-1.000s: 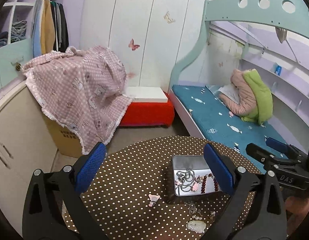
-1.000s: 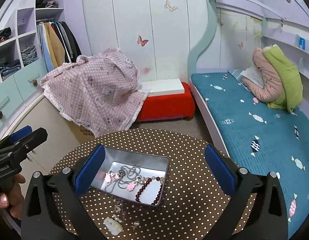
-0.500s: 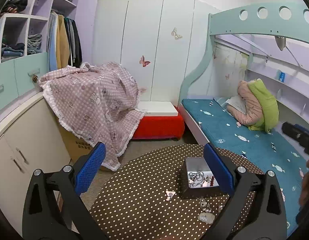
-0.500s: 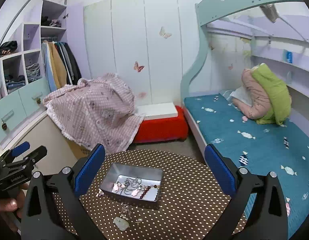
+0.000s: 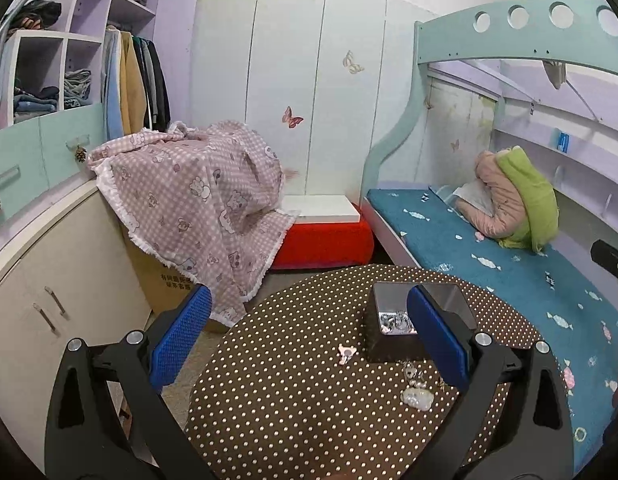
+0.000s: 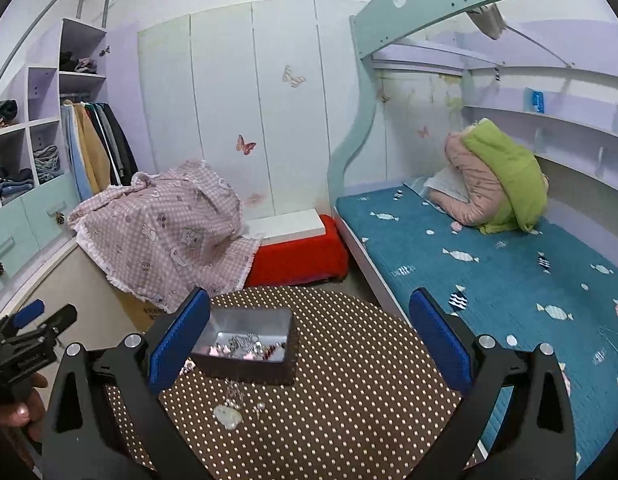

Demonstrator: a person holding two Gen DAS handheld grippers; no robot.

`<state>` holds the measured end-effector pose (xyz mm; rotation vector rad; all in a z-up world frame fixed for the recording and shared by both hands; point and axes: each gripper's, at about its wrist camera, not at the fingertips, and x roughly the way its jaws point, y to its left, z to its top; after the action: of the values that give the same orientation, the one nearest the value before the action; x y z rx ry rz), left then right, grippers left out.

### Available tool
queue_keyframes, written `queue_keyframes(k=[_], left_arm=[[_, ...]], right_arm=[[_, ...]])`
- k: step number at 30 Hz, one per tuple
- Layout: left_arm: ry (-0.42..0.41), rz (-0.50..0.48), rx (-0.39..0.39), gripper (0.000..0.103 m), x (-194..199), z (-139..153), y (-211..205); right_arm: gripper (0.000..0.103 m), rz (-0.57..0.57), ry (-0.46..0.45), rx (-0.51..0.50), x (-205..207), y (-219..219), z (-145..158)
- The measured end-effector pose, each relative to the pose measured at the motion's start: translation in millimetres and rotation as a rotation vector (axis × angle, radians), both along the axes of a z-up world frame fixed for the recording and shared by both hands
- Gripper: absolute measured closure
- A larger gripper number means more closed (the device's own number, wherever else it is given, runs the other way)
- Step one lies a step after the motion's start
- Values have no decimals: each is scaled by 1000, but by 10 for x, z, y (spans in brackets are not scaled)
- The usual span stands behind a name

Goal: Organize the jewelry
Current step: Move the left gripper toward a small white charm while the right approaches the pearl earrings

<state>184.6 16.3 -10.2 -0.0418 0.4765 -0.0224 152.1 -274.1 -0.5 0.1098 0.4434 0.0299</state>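
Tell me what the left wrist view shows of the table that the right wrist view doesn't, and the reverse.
Only the left view shows the pink charm lying clear, left of the tin. Only the right view shows the red beads inside the tin and the left gripper. Both show the tin's silver chains and the white pendant on the dotted table.

Table cloth [image 5: 309, 400] brown with white polka dots. Tin [image 6: 245, 356] silver. Blanket [image 5: 197, 192] pink checked; bed cover [image 6: 509, 280] teal with candy print.
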Motion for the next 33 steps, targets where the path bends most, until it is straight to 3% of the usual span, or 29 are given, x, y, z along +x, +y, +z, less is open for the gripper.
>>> queue_keyframes(k=[16, 24, 33], left_arm=[[53, 72, 27, 5, -200, -332, 100], [115, -21, 97, 5, 257, -707, -47], [258, -143, 151, 5, 933, -1343, -276]], right_arm=[[7, 169, 137, -72, 136, 591, -431], [7, 104, 200, -54, 261, 531, -674], [7, 74, 294, -62, 455, 450, -948]])
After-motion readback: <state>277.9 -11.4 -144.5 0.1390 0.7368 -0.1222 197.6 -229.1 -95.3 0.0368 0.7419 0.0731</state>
